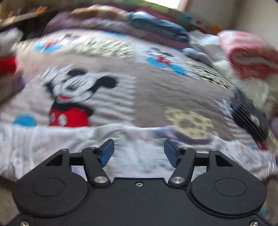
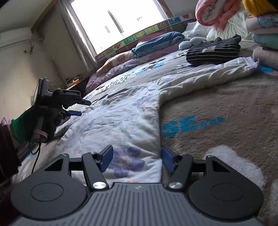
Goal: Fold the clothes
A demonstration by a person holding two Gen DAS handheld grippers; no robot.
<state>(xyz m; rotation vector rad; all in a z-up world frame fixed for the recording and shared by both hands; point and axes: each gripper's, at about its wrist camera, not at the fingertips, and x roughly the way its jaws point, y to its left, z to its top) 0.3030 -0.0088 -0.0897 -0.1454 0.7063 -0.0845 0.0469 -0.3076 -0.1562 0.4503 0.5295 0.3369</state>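
Note:
A white garment with a purple flower print [image 2: 121,118] lies spread flat on a brown cartoon-mouse blanket [image 2: 225,107], with one sleeve [image 2: 208,74] reaching to the right. My right gripper [image 2: 137,160] hovers low over its near hem, open, with nothing pinched between the blue pads [image 2: 106,159]. My left gripper [image 2: 78,107] is held by a gloved hand at the garment's left edge, its jaws apart. The left wrist view is blurred. There the left gripper [image 1: 139,151] stands open over the white garment [image 1: 132,156], with the blanket [image 1: 139,90] beyond it.
A folded black striped garment [image 2: 213,50] lies past the sleeve. A blue garment [image 2: 156,41] and a purple quilt [image 2: 118,67] sit by a play mat [image 2: 139,36] under the window. A pink roll [image 2: 213,13] and stacked folded clothes [image 2: 265,26] stand far right.

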